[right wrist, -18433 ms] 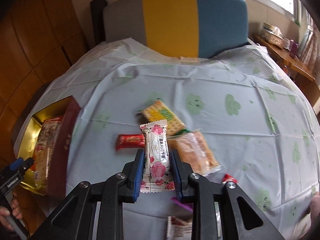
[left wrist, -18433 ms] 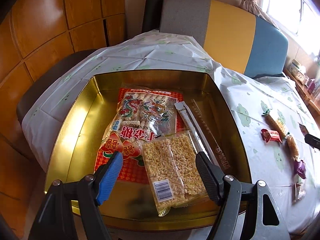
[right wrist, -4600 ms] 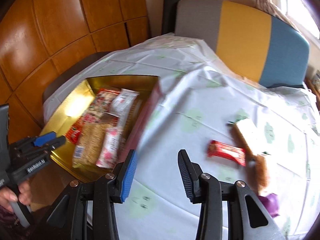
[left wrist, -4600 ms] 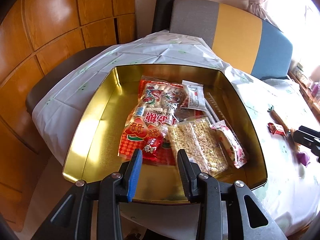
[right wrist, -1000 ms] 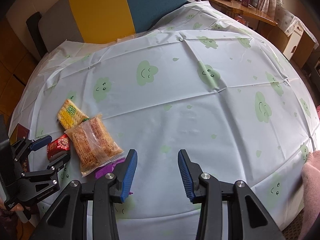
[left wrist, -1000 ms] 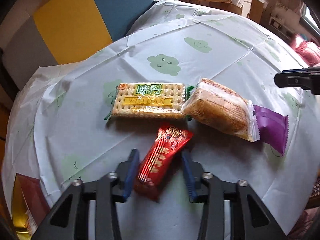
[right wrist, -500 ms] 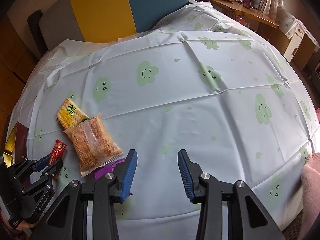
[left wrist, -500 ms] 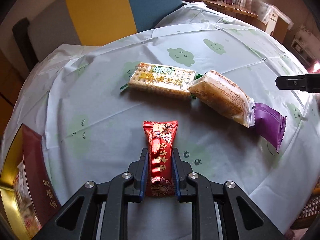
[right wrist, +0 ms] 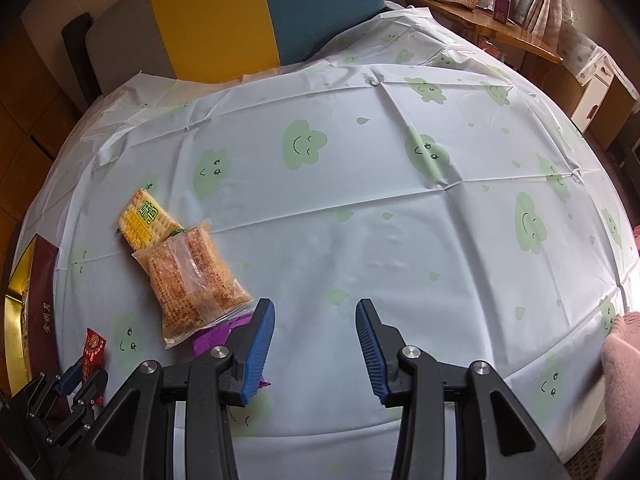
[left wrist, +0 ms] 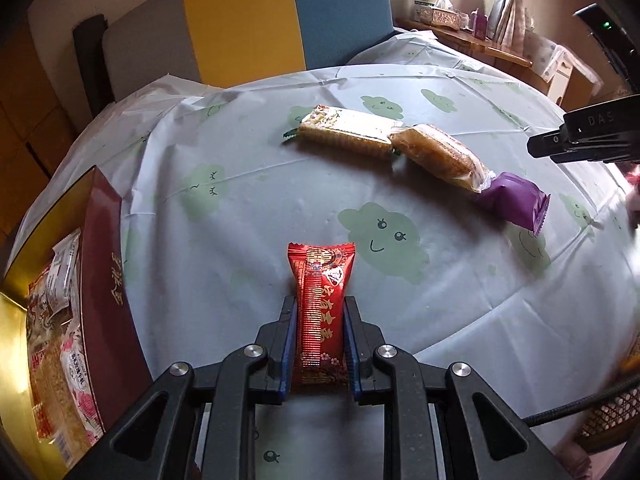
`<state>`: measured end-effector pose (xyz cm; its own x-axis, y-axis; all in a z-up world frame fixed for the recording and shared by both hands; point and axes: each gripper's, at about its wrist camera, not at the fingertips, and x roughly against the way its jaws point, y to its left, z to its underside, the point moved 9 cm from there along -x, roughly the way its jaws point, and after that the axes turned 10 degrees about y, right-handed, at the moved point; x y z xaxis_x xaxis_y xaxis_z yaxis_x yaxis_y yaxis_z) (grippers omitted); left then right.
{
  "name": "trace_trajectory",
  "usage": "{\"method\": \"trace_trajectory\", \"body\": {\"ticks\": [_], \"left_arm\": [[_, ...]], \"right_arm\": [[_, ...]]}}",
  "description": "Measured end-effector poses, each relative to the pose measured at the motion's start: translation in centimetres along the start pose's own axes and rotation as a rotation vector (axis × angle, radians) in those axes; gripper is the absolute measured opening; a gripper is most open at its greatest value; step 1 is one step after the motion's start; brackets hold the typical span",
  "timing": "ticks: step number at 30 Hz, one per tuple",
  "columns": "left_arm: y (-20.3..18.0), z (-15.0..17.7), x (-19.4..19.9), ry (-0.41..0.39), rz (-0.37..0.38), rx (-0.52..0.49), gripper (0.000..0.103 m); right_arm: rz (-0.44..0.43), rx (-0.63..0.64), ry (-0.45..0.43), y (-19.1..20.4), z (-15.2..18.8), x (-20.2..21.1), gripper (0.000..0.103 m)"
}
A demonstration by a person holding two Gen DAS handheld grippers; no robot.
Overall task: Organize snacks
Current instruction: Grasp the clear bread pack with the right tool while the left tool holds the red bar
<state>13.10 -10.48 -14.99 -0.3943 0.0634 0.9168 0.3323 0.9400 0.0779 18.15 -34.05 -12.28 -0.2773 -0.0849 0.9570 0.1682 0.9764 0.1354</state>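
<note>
Looking along the left gripper [left wrist: 319,334], its jaws are clamped on the red snack packet [left wrist: 322,304], whose long axis runs straight out along the fingers. The gold tin [left wrist: 102,256] lies off to its left, maroon wall nearest, so the carry likely swings that way. From the right gripper [right wrist: 315,342], jaws spread wide and holding nothing, the cracker pack [right wrist: 144,222], orange wafer bag [right wrist: 192,276] and purple packet [right wrist: 216,334] lie to its left.
</note>
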Motion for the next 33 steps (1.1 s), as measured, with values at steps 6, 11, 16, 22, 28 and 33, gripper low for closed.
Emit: {"method": "trace_trajectory", "body": {"ticks": [6,11,16,22,28,33], "left_arm": [[-0.1,0.1,-0.1,-0.022,-0.002,-0.005,0.021],[-0.1,0.2,-0.1,-0.036,0.007,0.006,0.022],[-0.1,0.3,0.0,-0.047,0.012,0.005,0.022],[0.1,0.3,-0.1,-0.051,0.026,0.015,0.022],[0.1,0.3,-0.1,-0.051,0.034,0.025,0.022],[0.1,0.3,-0.1,-0.052,0.040,0.031,0.022]], "right_arm": [[-0.031,0.013,-0.015,0.6,-0.2,0.3,0.043],[-0.101,0.024,-0.028,1.7,-0.3,0.7,0.043],[-0.175,0.108,-0.022,4.5,0.0,0.9,0.048],[-0.209,0.233,0.015,7.9,0.2,0.4,0.058],[-0.166,0.317,0.055,9.9,-1.5,-1.8,0.058],[-0.151,0.336,0.091,10.3,-2.5,-4.1,0.058]]}}
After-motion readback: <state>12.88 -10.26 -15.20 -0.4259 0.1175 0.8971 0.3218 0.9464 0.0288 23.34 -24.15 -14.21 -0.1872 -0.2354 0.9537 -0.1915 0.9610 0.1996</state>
